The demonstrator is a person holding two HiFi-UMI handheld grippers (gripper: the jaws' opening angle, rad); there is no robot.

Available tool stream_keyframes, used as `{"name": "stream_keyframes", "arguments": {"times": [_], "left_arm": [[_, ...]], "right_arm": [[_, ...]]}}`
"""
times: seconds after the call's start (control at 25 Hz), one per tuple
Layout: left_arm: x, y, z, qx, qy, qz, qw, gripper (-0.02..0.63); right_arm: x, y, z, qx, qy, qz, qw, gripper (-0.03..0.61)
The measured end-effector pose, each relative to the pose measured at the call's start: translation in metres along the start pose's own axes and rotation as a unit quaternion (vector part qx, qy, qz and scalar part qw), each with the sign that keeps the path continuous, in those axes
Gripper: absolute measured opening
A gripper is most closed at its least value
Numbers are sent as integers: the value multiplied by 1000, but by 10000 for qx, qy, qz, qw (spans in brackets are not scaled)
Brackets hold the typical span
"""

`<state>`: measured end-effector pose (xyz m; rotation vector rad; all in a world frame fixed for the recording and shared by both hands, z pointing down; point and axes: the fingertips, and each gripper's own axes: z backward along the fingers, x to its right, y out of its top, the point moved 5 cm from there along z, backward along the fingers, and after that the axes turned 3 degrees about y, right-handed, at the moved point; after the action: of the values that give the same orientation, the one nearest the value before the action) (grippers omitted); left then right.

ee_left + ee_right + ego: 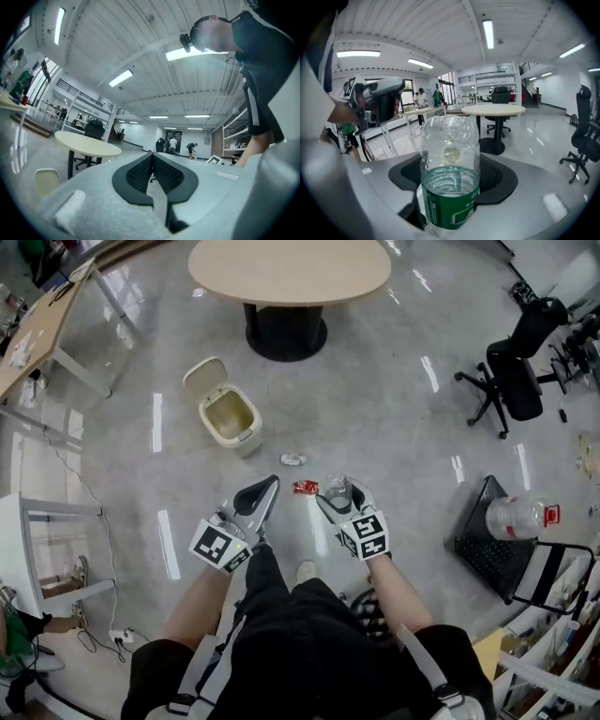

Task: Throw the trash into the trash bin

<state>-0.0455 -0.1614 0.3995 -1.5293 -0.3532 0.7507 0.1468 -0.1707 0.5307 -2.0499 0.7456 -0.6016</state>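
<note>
- Our right gripper (338, 499) pinches one clear plastic bottle with a green label (450, 159). Its jaws are set wide against the labelled end, and the bare end sticks out past the pads. We judge this to be a carrying hold for the trip to the bin.
- Our left gripper (152, 158) has its jaws pressed together with nothing between them. It hangs beside the right one and carries nothing.
- One cream plastic trash bin (228, 418) stands on the glossy grey floor (375, 418), ahead of us and to our left. Its lid is tipped back, so the mouth is open to receive trash. The bottle is well apart from it and not above it.
- Two scraps lie on the floor between us and the bin: one small white crumpled piece (292, 459) and one red wrapper (305, 487). We take both for trash yet to be collected.
- A second clear bottle with a red band (517, 517) rests on a black rack (478, 554) at our right. We cannot tell whether it is trash.
- Beyond the bin stand one round beige table (291, 268) and one black office chair (516, 371).
</note>
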Motion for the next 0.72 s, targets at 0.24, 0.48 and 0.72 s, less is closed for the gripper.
{"name": "stream_keyframes", "arguments": {"times": [0.24,0.48,0.72], "left_arm": [[-5,58,34,274,292,-302,9987,0],[-45,92,47,506,556,-496,9959,0],[-119,113,67,675,1014,-589,9908,0]], "right_arm": [[-24,91,16,908,193,310,9952,319],[-52,171,-20,1599,507,406,9850,321],[-64,239,-77,2024,774,564,9746,322]]}}
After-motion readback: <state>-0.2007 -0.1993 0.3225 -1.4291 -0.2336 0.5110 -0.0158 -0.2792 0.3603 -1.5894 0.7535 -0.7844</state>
